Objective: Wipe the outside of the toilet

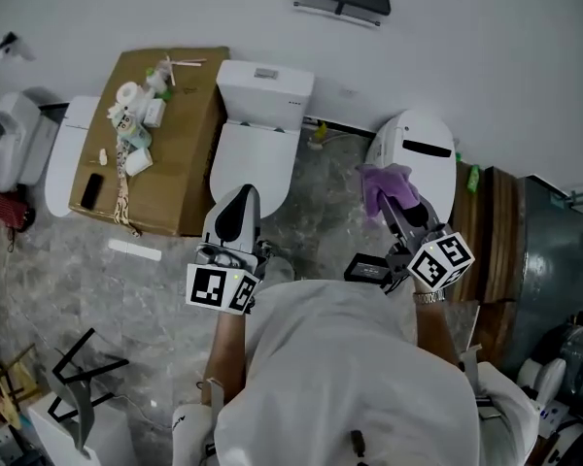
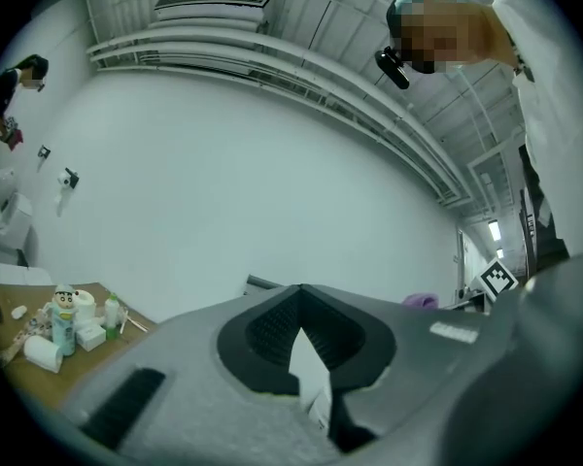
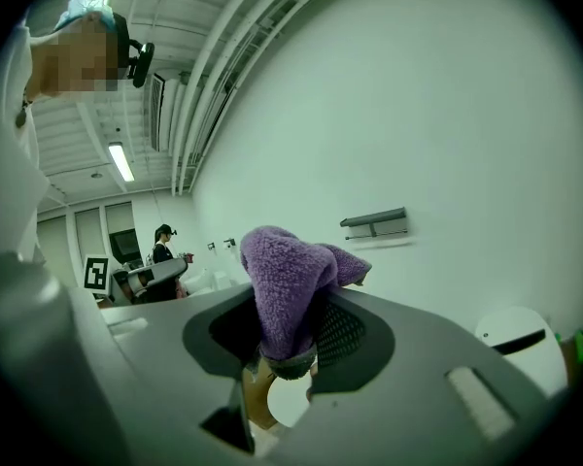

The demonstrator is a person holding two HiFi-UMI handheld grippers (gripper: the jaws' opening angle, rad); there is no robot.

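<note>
The right tongs [image 1: 393,202] clamp a bunched purple cloth [image 1: 383,183]. The left tongs [image 1: 241,198] are together and empty, over the front of the toilet [image 1: 257,134] lid. The toilet is white, lid down, tank against the wall [image 1: 466,27]. A cardboard box [image 1: 180,153] crowds its left side. Bare floor [image 1: 330,187] lies to its right, up to a white oval unit [image 1: 423,158].

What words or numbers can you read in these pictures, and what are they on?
No text can be read anywhere.
Left marker cube: black-and-white squares, no letters.
Right marker cube: the same.
Toilet tank label: too small to read.
Bottles and packets on the cardboard box: print too small and blurred.
</note>
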